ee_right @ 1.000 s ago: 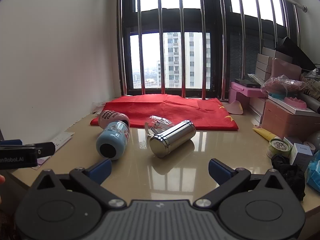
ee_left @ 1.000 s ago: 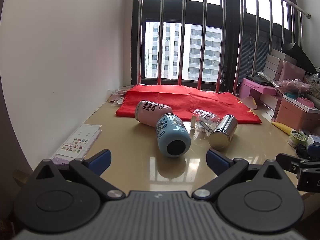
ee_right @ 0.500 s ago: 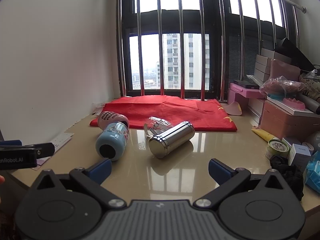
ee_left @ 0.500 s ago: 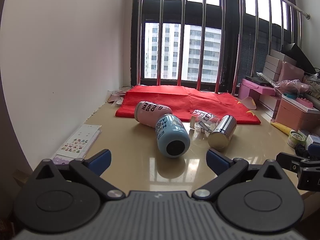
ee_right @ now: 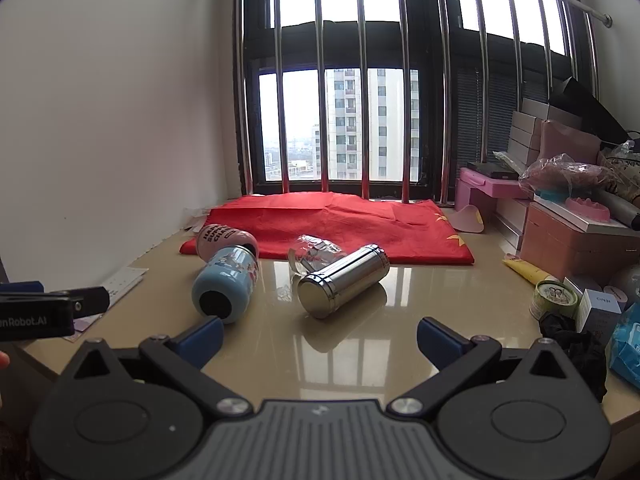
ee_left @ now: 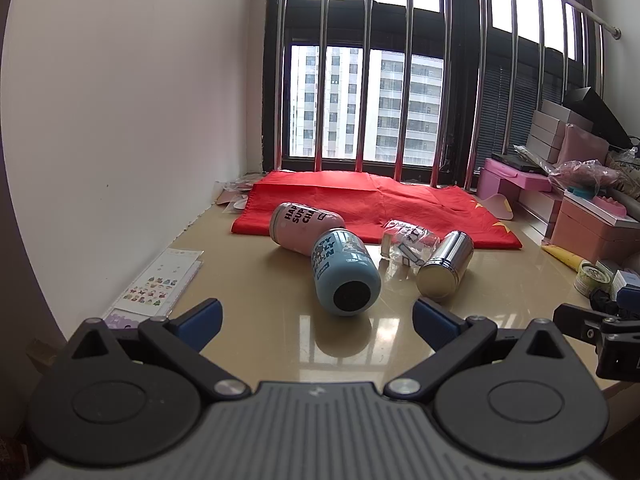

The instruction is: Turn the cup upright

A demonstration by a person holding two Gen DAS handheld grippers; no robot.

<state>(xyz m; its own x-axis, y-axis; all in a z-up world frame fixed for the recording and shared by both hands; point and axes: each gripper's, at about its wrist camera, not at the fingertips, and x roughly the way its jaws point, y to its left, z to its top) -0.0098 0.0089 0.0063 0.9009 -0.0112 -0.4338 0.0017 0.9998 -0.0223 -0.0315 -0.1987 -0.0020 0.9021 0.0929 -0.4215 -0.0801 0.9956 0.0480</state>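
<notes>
Three cups lie on their sides on the beige table (ee_left: 260, 320): a pink cup (ee_left: 302, 226) at the back, a blue cup (ee_left: 345, 278) with its dark base toward me, and a steel cup (ee_left: 445, 269). They also show in the right wrist view: pink cup (ee_right: 224, 240), blue cup (ee_right: 226, 284), steel cup (ee_right: 342, 282). My left gripper (ee_left: 316, 318) is open and empty, just short of the blue cup. My right gripper (ee_right: 320, 338) is open and empty, just short of the steel cup.
A red cloth (ee_left: 360, 204) lies behind the cups, with a crumpled clear wrapper (ee_left: 406, 240) between blue and steel cups. A sticker sheet (ee_left: 160, 284) lies at the left wall. Boxes (ee_right: 576, 240), a small tin (ee_right: 554, 296) and a yellow tube (ee_right: 526, 270) crowd the right.
Both grippers have crept slightly forward toward the cups. The cups have not moved and the jaws stay open.
</notes>
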